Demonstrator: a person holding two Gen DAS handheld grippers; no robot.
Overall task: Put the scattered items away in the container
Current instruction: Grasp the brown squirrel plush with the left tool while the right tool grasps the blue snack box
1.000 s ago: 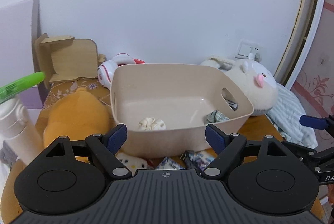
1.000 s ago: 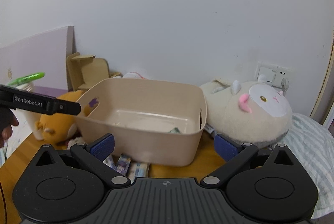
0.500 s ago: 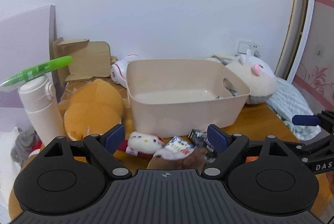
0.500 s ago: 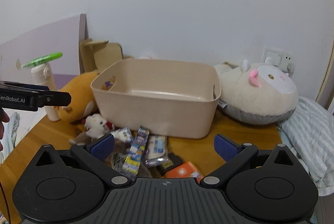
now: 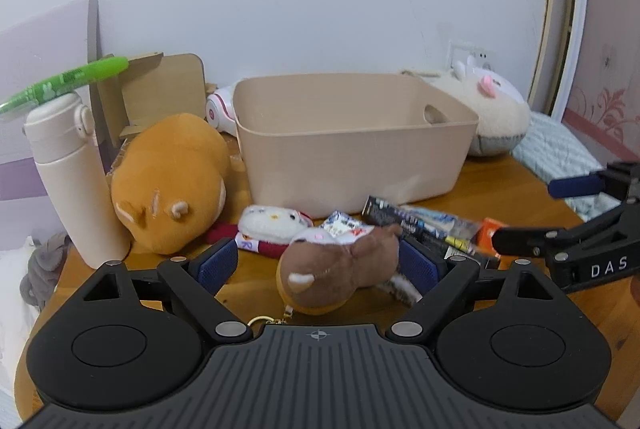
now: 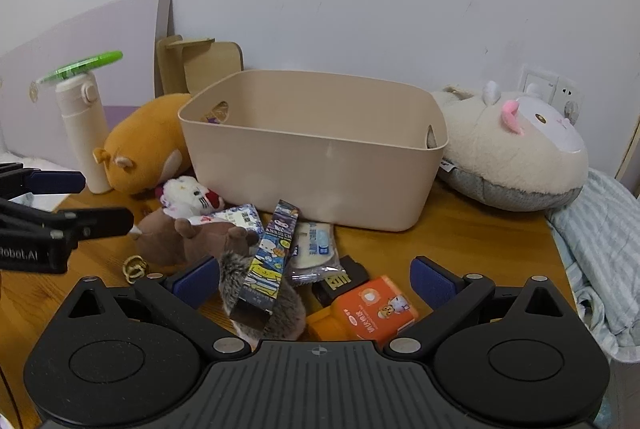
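We are lowering both grippers from the container [image 5: 352,145] toward the clutter: left gripper [image 5: 318,263] wide open, empty, straddling the brown plush [image 5: 340,269]; right gripper [image 6: 316,279] open, empty, straddling the snack packet [image 6: 268,261].

Beige container [image 6: 320,157], orange plush [image 5: 168,181], brown plush [image 5: 340,269], cream bottle [image 5: 72,181] with green lid [image 5: 64,83], blue-striped cloth [image 6: 600,249], orange box [image 6: 372,309]

Cream flask [image 5: 72,181] with green fan [image 5: 68,81], wooden stand [image 6: 200,63], wall socket [image 6: 548,93], striped cloth [image 6: 600,245]
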